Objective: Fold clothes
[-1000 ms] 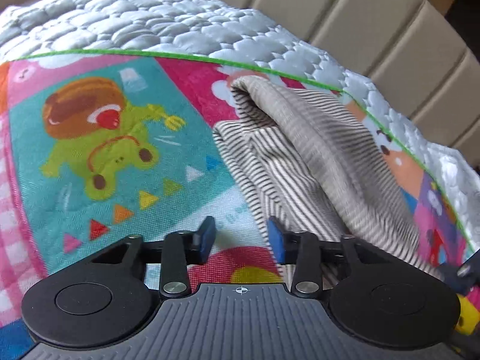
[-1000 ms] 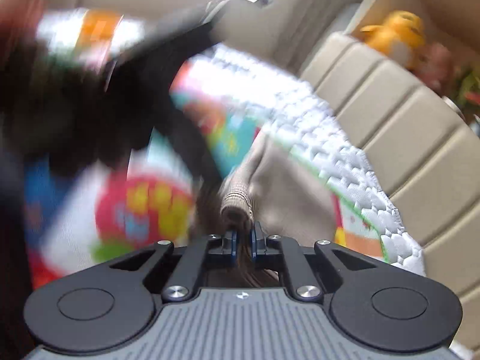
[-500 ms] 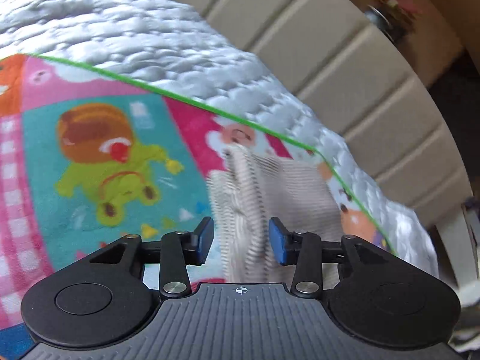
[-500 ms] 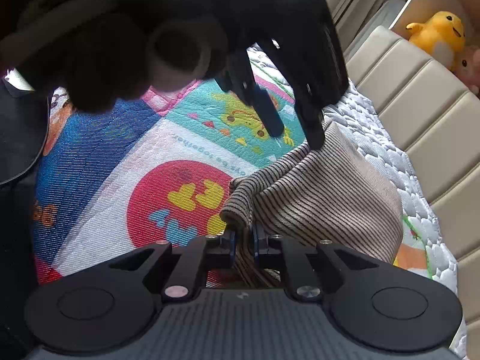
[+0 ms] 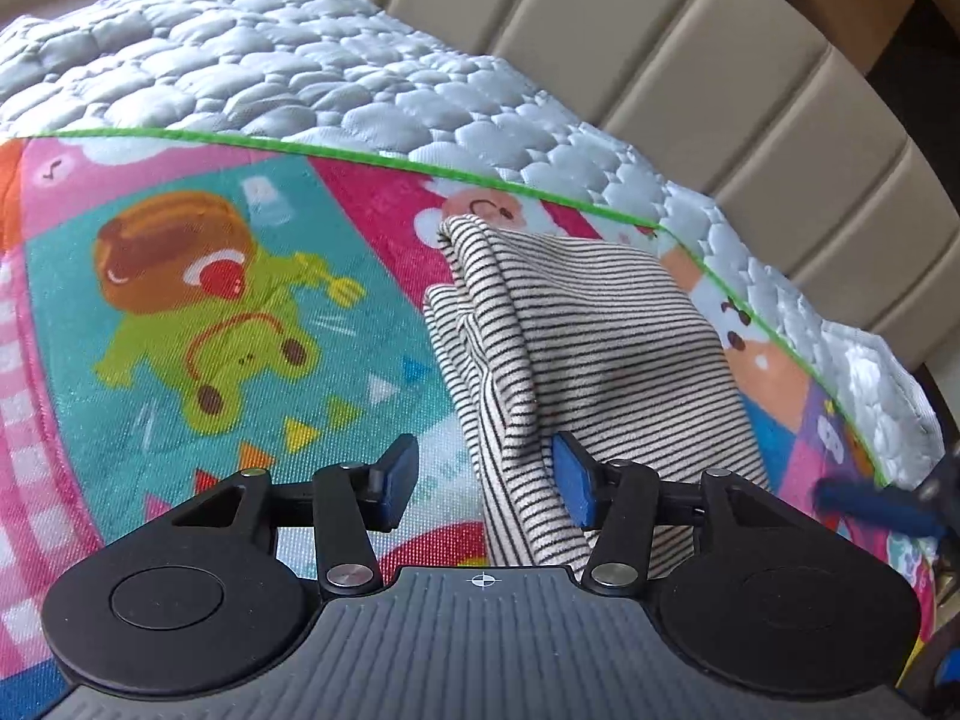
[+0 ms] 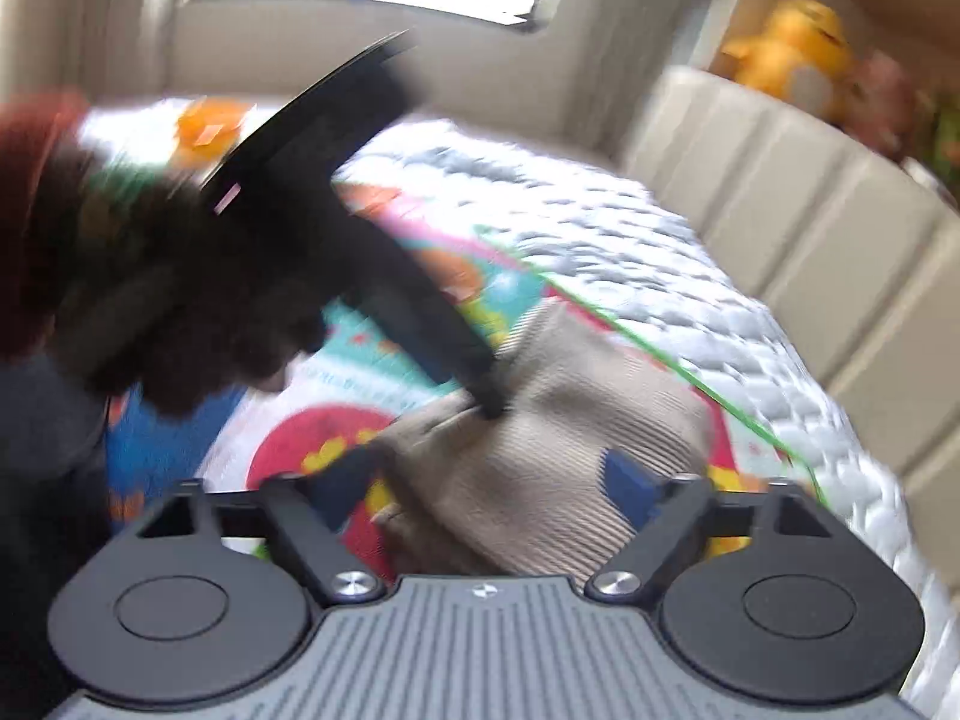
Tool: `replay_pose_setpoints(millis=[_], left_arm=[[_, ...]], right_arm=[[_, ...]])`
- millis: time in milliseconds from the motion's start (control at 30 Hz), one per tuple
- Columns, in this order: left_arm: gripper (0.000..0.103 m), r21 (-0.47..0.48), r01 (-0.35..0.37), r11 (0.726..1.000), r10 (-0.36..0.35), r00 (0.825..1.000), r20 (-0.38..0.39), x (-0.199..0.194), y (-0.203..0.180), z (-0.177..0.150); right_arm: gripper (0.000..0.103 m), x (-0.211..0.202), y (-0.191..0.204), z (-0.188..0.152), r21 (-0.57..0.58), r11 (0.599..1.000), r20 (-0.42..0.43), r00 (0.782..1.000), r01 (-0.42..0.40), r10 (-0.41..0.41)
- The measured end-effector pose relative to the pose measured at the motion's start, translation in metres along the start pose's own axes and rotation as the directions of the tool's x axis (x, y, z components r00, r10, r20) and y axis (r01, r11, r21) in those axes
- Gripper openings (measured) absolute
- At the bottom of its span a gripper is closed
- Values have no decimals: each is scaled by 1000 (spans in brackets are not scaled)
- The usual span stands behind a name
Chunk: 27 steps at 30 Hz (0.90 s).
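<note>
A beige garment with thin dark stripes [image 5: 588,324] lies folded on a colourful cartoon mat [image 5: 180,300]. My left gripper [image 5: 483,483] is open, low over the garment's near edge; a fold of cloth rises between its blue pads without being pinched. In the blurred right wrist view the garment [image 6: 540,468] lies under my right gripper [image 6: 486,480], which is open with its fingers wide over the cloth. The left gripper's dark finger [image 6: 420,312] touches the garment there.
A grey quilted mattress cover [image 5: 300,72] lies under the mat, edged by a beige padded headboard [image 5: 720,60]. A yellow plush toy [image 6: 792,48] sits on a shelf behind the headboard. The right gripper's blue finger [image 5: 870,507] shows at the mat's right edge.
My right gripper has opened and let go of the garment's edge. My left gripper stayed open and came down closer to the garment's near edge.
</note>
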State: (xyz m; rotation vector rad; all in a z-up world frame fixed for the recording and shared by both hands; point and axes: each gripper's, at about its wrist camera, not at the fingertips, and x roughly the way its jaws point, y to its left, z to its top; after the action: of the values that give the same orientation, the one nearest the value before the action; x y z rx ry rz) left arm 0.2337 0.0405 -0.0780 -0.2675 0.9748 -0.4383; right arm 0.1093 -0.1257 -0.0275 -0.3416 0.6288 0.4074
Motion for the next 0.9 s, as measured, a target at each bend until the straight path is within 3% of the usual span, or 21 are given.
replay_pose_setpoints(millis=[100,233,333,400,533,700,767,833,900], left_arm=[[57,-5,2,1000,-2,1000,-2,1,2,0],[58,-13,6,1000,-6,1000,-3,1,3,0],[58,-32,16,999,-16,1000,-8,3,6,0],[58,-35,17,999,-17,1000,-11,4,7,0],[58,-35,9,999,-10,1000,-11,5,8,0],[58,-59,-14,998,13,1000,-13,6,15,0],[58,-79,-4,997,2,1000,-19,7,19,1],[61,-89,17,996,-19,1000,-23,8,19,1],[62,-72,28,997,-30,999,-23,10,15,1]], right_arm=[[103,5,-37,-10,277,961,-3,1000,21,-21],[103,33,-78,-40,600,799,-86,996,33,23],[103,54,-88,-60,710,705,-120,987,10,107],[103,64,-85,-64,722,692,-125,982,-6,139],[101,64,-76,-62,688,725,-110,984,-27,141],[97,35,-82,-46,683,721,32,991,-117,131],[97,38,-82,-44,662,746,-4,995,-71,98],[97,48,-79,-48,620,784,-95,994,22,47],[98,55,-68,-48,512,852,-154,988,106,-31]])
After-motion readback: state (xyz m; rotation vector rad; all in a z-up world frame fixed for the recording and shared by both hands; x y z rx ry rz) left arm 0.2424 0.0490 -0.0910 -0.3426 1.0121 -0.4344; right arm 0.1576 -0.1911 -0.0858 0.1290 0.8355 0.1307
